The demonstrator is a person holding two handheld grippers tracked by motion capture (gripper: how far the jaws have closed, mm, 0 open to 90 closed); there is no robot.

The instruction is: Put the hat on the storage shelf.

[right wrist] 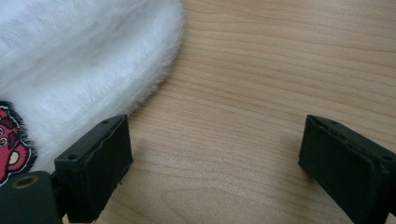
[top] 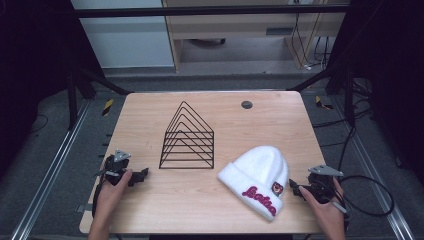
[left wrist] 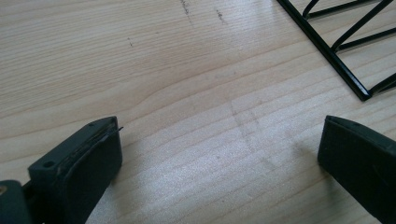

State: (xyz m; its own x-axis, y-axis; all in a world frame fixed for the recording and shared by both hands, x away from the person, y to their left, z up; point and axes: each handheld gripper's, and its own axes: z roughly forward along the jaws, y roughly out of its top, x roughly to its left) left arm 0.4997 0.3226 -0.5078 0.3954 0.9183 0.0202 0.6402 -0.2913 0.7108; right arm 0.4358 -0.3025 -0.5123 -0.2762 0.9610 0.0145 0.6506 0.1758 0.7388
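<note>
Over to the high view: pale wooden table [top: 200, 200] across the middle of the frame; black wire rack [top: 188, 138], a row of triangular frames, standing upright just left of centre; white fuzzy beanie [top: 257, 178] lying flat at lower right of centre, red lettering along its cuff and a small red patch [top: 277, 188] near the cuff's right end; small dark round disc [top: 246, 104] near the table's far edge, upper centre, well apart from rack and beanie.

Lower left of the frame: left gripper [top: 143, 174] held in the left hand [top: 111, 192], low over the table near its left edge, jaws pointing toward the rack's near corner yet apart from it; in the left gripper view, jaws spread wide, bare wood between them, rack corner at upper right of that frame.

Lower right of the frame: right gripper [top: 293, 187] held in the right hand [top: 325, 205] at the table's right edge, tips just beside the beanie's cuff; in the right gripper view, jaws released and wide apart, bare wood between them, white fur at upper left of that frame just beside the left-hand jaw, whether touching cannot be told; red patch at the far left edge.
</note>
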